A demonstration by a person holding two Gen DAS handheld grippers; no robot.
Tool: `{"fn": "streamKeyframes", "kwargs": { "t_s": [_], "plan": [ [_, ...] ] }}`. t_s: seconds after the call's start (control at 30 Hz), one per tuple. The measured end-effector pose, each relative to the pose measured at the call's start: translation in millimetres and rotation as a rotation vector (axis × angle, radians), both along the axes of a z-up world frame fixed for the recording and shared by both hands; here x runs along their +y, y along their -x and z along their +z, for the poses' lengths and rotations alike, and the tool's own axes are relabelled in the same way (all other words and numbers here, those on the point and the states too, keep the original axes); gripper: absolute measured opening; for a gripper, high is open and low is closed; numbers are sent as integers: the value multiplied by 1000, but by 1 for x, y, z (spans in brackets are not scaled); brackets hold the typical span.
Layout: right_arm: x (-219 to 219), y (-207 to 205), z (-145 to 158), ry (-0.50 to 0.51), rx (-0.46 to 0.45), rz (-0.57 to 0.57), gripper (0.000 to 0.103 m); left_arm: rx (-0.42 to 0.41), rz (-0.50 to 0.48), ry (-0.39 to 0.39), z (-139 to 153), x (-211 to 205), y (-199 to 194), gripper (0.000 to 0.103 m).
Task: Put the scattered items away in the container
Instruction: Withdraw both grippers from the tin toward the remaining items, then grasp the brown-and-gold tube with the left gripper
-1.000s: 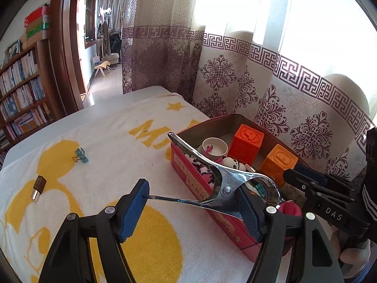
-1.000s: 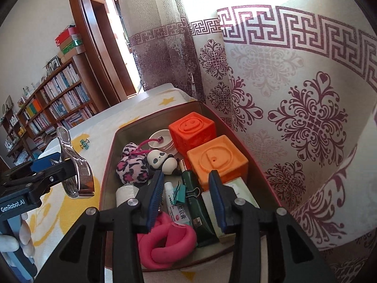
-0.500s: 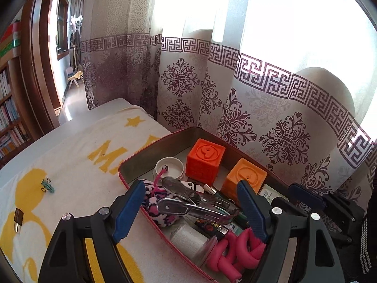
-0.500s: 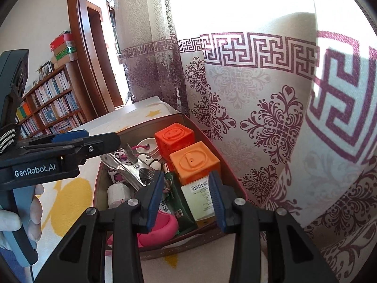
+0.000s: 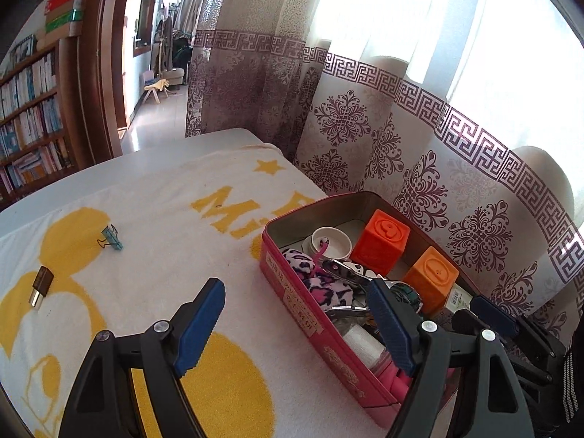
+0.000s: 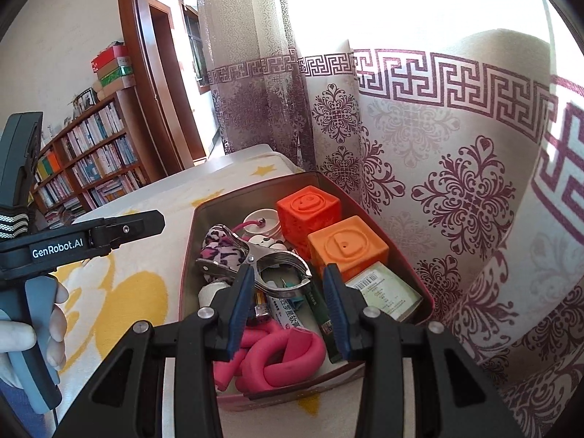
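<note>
A red tin box (image 5: pixel 292 292) (image 6: pixel 419 284) sits at the table's right by the curtain. It holds two orange cubes (image 6: pixel 345 244), a pink foam curl (image 6: pixel 277 357), a leopard plush (image 5: pixel 321 281) and a metal spring clamp (image 6: pixel 255 259) lying on top. A teal binder clip (image 5: pixel 111 241) and a small brown USB adapter (image 5: pixel 40 286) lie on the towel at left. My left gripper (image 5: pixel 295 328) is open and empty, just left of the box. My right gripper (image 6: pixel 288 306) is open and empty over the box's near end.
A white towel with yellow print (image 5: pixel 164 241) covers the table. A patterned curtain (image 5: pixel 419 168) hangs right behind the box. A bookshelf (image 5: pixel 25 124) and a doorway stand far left. The left gripper's body (image 6: pixel 73 246) shows in the right wrist view.
My left gripper carried the metal clamp over the box, let it go inside, and has pulled back left, now empty. The right gripper has barely moved.
</note>
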State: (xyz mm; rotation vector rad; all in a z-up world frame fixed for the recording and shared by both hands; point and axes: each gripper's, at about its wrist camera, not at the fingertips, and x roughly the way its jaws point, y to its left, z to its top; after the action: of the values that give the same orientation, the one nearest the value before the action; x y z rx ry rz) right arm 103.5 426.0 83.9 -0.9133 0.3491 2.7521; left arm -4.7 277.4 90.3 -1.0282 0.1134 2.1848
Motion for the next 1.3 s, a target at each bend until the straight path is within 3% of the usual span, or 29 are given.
{"fn": "streamKeyframes", "kwargs": {
  "t_s": [0.27, 0.33, 0.37, 0.63, 1.0, 1.3],
  "plan": [
    [-35, 17, 8, -21, 11, 80, 45, -8, 56, 13, -8, -35, 11, 82],
    [-46, 22, 11, -29, 22, 101, 60, -12, 84, 16, -11, -48, 16, 82],
    [-53, 24, 13, -38, 31, 112, 63, -14, 100, 17, -12, -56, 20, 82],
    [-107, 49, 14, -74, 34, 245, 74, -45, 294, 40, -27, -136, 57, 82],
    [-149, 86, -15, -40, -61, 363, 75, -26, 444, 154, -50, -224, 100, 82],
    [-166, 102, -41, -55, -119, 412, 75, -56, 491, 202, -74, -236, 140, 82]
  ]
}}
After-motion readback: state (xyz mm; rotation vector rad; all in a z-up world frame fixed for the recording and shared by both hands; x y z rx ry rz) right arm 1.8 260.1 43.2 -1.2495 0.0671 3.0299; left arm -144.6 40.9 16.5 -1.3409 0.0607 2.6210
